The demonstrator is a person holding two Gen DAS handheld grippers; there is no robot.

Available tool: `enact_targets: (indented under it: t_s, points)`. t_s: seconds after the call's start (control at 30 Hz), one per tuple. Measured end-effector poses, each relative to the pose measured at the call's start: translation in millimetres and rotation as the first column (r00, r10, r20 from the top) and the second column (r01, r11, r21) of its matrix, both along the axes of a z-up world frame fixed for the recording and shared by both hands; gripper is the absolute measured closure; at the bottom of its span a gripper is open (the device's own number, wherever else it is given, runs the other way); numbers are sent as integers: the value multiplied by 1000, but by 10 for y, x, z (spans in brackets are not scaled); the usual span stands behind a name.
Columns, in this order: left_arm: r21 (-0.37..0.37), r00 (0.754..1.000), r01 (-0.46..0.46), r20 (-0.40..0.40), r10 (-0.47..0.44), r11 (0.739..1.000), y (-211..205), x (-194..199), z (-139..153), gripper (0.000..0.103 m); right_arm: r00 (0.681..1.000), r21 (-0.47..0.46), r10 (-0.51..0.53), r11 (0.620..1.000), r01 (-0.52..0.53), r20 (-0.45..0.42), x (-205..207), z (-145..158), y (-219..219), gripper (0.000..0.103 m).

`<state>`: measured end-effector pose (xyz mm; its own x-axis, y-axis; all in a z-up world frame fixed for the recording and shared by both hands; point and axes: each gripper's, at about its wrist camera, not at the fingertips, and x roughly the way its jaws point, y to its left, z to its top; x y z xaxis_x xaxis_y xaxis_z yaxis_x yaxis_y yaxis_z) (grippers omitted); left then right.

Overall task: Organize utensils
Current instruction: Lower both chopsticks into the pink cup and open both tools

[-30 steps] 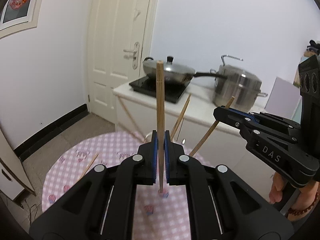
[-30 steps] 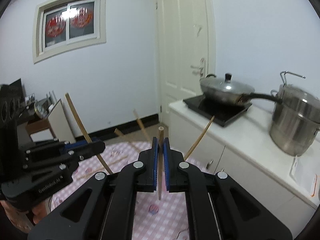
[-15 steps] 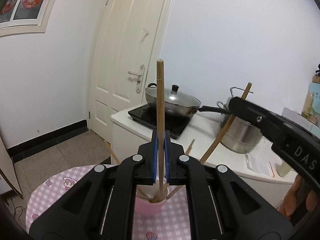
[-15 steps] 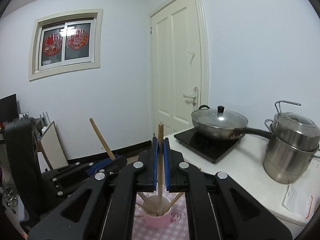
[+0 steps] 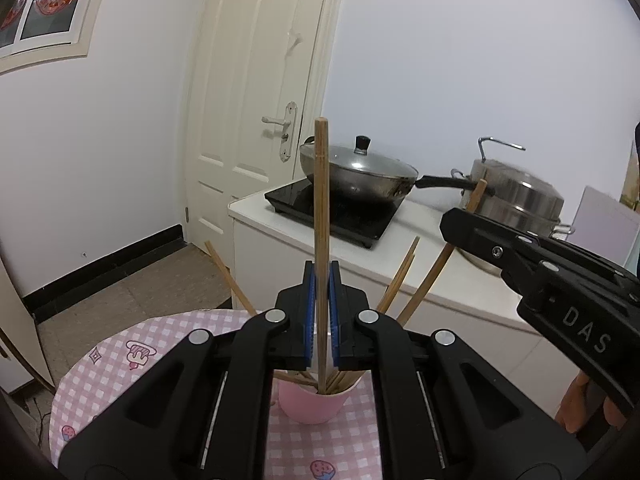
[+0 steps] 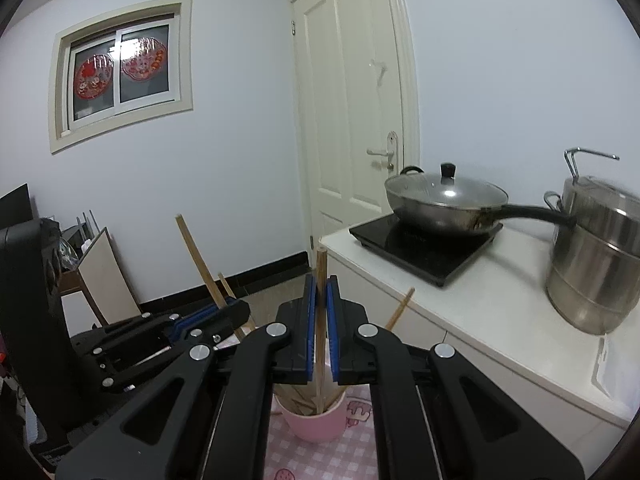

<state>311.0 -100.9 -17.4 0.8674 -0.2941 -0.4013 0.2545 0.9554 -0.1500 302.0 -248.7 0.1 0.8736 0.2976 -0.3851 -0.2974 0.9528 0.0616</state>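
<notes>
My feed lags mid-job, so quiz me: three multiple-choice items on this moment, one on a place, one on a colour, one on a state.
1. Where does the lidded steel wok sit?
A black cooktop
B checked table
C floor

2. What colour is the round plastic cup holding chopsticks?
A blue
B pink
C white

3. How is the left gripper?
A wide open
B shut on a wooden chopstick
C shut, empty

A: the wok rests on the cooktop.
B: its wall is pink.
B: the blue pads pinch the stick.
</notes>
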Motion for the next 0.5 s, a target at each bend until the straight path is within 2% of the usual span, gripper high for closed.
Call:
enact_targets:
  t_s: [0.5]
  points:
    - [33, 996, 17, -88, -14, 999, 35, 110, -343, 96, 996, 2, -12, 1000, 12, -88, -12, -330, -85, 99]
